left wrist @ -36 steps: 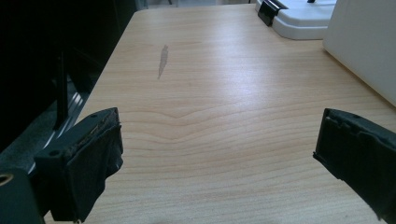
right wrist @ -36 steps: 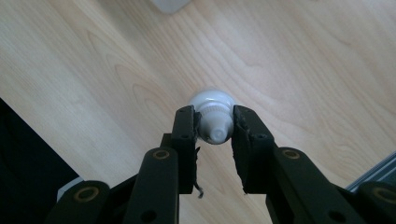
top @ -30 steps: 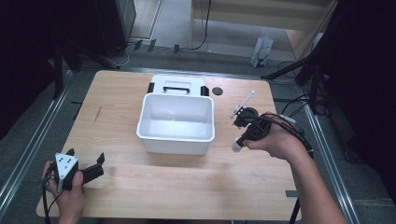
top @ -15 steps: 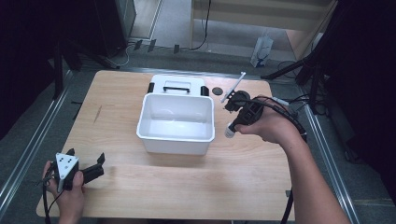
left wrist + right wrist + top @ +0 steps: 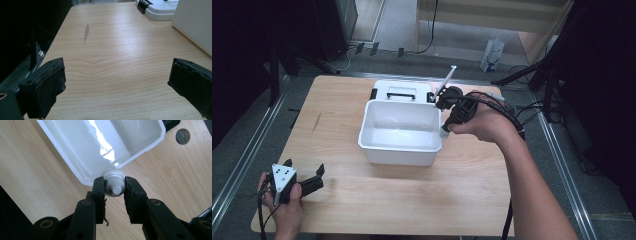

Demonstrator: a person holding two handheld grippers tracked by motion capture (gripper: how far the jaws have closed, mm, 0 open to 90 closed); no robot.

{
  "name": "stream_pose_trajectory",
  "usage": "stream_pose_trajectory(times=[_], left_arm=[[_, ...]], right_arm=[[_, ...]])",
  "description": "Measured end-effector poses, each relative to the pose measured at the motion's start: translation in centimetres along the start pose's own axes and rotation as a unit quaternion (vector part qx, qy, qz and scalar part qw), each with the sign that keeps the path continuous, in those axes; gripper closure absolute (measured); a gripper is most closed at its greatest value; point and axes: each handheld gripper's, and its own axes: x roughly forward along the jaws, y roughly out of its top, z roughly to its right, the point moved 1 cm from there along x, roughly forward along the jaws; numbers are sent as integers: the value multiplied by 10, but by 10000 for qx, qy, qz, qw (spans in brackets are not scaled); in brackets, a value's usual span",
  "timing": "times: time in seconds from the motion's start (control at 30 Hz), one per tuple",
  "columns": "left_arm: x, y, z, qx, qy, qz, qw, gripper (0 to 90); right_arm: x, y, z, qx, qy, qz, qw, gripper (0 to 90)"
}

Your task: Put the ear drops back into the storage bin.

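A white plastic bin [image 5: 401, 131] stands open at the table's middle, with nothing in it. My right gripper [image 5: 448, 124] is at the bin's right rim, shut on a small white tube with a screw cap [image 5: 114, 187]. The cap faces the camera in the right gripper view, and both jaws press on the tube's neck just over the bin's edge [image 5: 87, 180]. In the high view the tube [image 5: 443, 133] peeks out under the hand. My left gripper [image 5: 304, 181] rests at the table's front left corner, jaws wide open [image 5: 117, 82] over bare wood.
The bin's white lid [image 5: 402, 91] with black clips lies flat behind it. A round hole [image 5: 183, 136] is cut in the tabletop near the bin's back right corner. Cables trail off the table's right side.
My right gripper has carried the tube leftward, from over the wood on the right up to the bin's right rim. The left gripper has stayed put.
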Motion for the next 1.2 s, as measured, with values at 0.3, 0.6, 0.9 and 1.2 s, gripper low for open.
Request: stream_pose_trajectory(times=[0.3, 0.6, 0.9, 1.2], left_arm=[[0, 0, 0, -4, -7, 3, 10000, 14], [0, 0, 0, 10, -6, 4, 10000, 14], [0, 0, 0, 12, -7, 3, 10000, 14], [0, 0, 1, 11, -5, 6, 10000, 14]], right_arm=[[15, 15, -5, -192, 36, -1, 9998, 722], [31, 21, -5, -293, -14, -62, 9995, 721], [46, 21, -4, -443, -47, -48, 9990, 722], [67, 19, -6, -659, -15, -97, 9978, 722]])
